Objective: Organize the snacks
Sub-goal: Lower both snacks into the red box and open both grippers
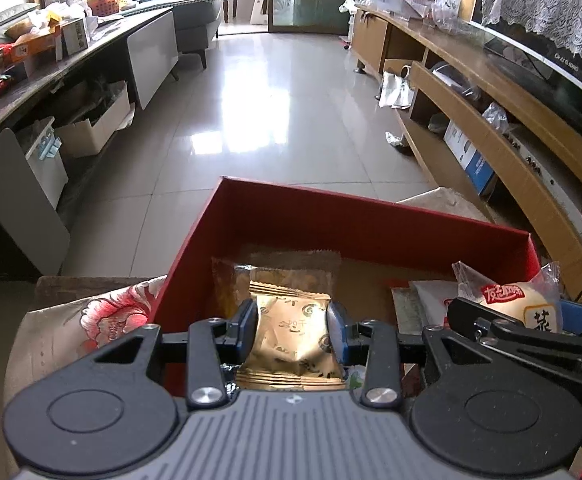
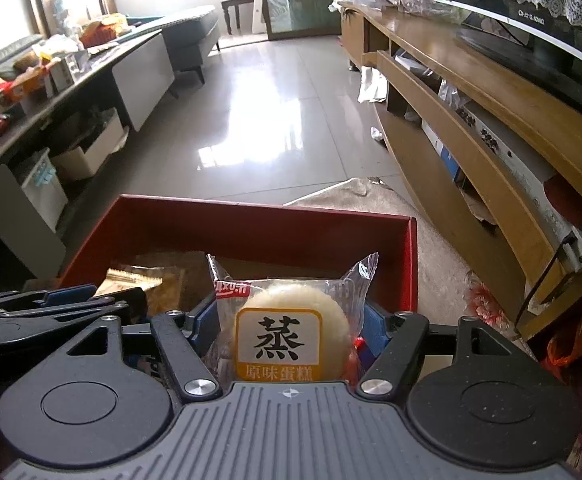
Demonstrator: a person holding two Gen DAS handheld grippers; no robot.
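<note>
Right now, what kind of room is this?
Most likely a home living room: a grey-green upholstered sofa, a flat television draped in white lace on a long wooden media cabinet, and glossy pale floor tiles.

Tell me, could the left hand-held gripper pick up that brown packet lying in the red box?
Probably not yet: the left hand-held gripper is already shut on a gold packet. The brown packet lies unobstructed just ahead.

Gold packet point(image 1: 297, 334): shiny foil, crimped ends, dark print, upright, pinched at both sides, held over the near-left part of the red box point(image 1: 331, 216).

Cake point(image 2: 291, 330): round pale steamed cake in a clear wrapper, orange-bordered label with black characters, held upright over the box's near-right part.

Red box: open-topped, red walls. Brown translucent packet point(image 1: 287, 276) lies flat by the left wall; white packet point(image 1: 431, 300) lies toward the right.
</note>
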